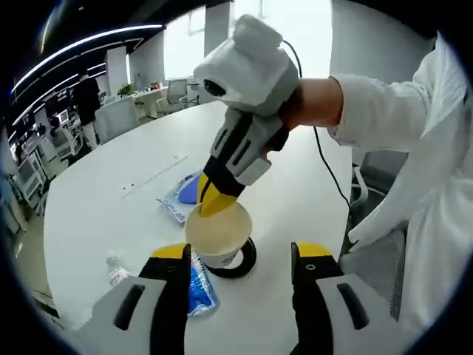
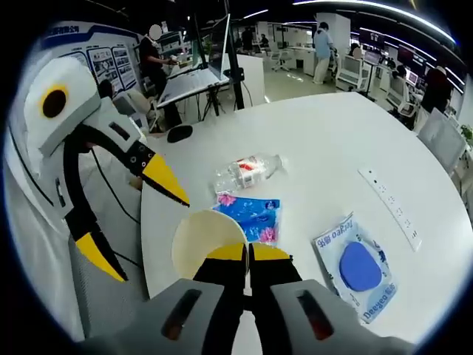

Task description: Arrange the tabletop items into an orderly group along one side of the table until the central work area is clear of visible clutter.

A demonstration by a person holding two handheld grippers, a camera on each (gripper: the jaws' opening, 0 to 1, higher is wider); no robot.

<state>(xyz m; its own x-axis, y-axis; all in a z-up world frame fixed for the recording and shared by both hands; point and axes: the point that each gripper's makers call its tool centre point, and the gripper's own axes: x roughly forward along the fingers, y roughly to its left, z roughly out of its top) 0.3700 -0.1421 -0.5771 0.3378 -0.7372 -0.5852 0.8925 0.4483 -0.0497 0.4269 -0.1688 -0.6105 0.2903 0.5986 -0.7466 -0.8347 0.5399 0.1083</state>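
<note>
1 paper cup (image 1: 219, 235), inside can't tell; 2 packets, 1 bottle (image 2: 247, 171). R gripper (image 2: 247, 254) clamps cup rim; L gripper (image 1: 240, 255) jaws apart.

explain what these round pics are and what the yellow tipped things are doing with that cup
A person holds a handheld gripper in each hand; each round picture comes from a camera riding on one of them. In the left gripper view, the left gripper is open near the paper cup, while the right gripper pinches the cup's rim. In the right gripper view, its yellow fingers are shut on that rim. On the white table lie a plastic bottle, a blue packet and a pouch with a blue disc.
</note>
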